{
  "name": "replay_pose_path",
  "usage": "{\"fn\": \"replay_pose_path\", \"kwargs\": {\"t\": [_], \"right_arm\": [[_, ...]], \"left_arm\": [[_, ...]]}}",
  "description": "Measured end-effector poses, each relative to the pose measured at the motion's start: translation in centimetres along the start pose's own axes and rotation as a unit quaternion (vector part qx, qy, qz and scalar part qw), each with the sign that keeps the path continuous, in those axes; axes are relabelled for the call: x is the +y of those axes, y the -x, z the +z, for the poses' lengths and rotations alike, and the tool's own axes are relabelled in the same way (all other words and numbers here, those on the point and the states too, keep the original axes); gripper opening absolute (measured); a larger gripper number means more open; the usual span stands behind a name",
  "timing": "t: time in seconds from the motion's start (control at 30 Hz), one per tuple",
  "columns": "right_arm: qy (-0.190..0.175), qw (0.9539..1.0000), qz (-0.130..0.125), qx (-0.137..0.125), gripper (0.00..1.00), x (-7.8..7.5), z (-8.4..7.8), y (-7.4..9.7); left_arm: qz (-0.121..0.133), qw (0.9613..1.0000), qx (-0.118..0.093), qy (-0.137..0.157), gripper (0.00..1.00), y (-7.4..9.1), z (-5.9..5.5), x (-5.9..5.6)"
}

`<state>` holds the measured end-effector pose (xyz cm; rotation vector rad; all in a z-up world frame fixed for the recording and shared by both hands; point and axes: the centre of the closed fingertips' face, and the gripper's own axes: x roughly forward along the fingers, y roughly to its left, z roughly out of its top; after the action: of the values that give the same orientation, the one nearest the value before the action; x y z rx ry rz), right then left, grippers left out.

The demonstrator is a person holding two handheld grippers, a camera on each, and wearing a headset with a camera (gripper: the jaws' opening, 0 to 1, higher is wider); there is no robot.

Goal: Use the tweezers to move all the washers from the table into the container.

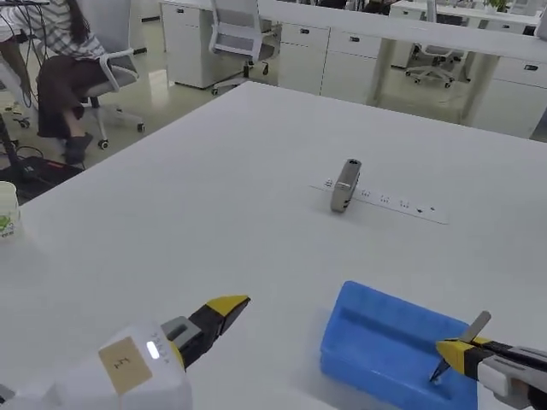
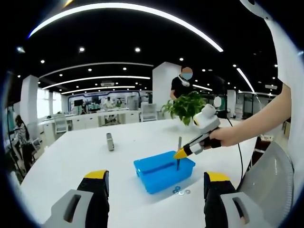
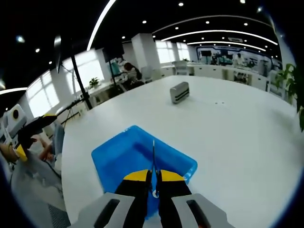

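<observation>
A blue container [image 1: 385,337] sits near the table's front edge. My right gripper [image 1: 457,352] is shut on metal tweezers [image 1: 475,326], whose tips point down into the container. In the right gripper view the tweezers [image 3: 153,152] stick out between the shut jaws of my right gripper [image 3: 153,176] over the container [image 3: 121,154]; I cannot tell whether they hold a washer. My left gripper [image 1: 229,307] hovers left of the container, open and holding nothing. Its own view shows my left gripper [image 2: 156,176] open wide, with a few washers [image 2: 180,191] on the table beside the container [image 2: 159,173].
A grey box-shaped device [image 1: 345,184] stands mid-table next to a flat white strip [image 1: 393,203]. A white bottle [image 1: 7,213] is at the left edge. A person sits on a chair [image 1: 102,77] at the far left. Desks and chairs line the back.
</observation>
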<state>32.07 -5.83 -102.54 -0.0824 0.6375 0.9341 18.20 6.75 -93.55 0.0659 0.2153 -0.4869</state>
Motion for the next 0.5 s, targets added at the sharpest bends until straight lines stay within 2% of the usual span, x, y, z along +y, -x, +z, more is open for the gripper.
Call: {"fn": "replay_pose_path", "kwargs": {"t": [0.33, 0.5], "right_arm": [[0.008, 0.9999, -0.004, -0.009, 0.04, 0.18, -0.11, 0.14], [0.013, 0.9995, -0.006, -0.027, 0.04, 0.35, 0.58, 0.70]], "left_arm": [[0.005, 0.9999, -0.011, 0.004, 0.82, 0.24, 0.35, 0.24], [0.006, 0.9998, -0.014, 0.011, 0.81, 0.30, 0.45, 0.38]]}}
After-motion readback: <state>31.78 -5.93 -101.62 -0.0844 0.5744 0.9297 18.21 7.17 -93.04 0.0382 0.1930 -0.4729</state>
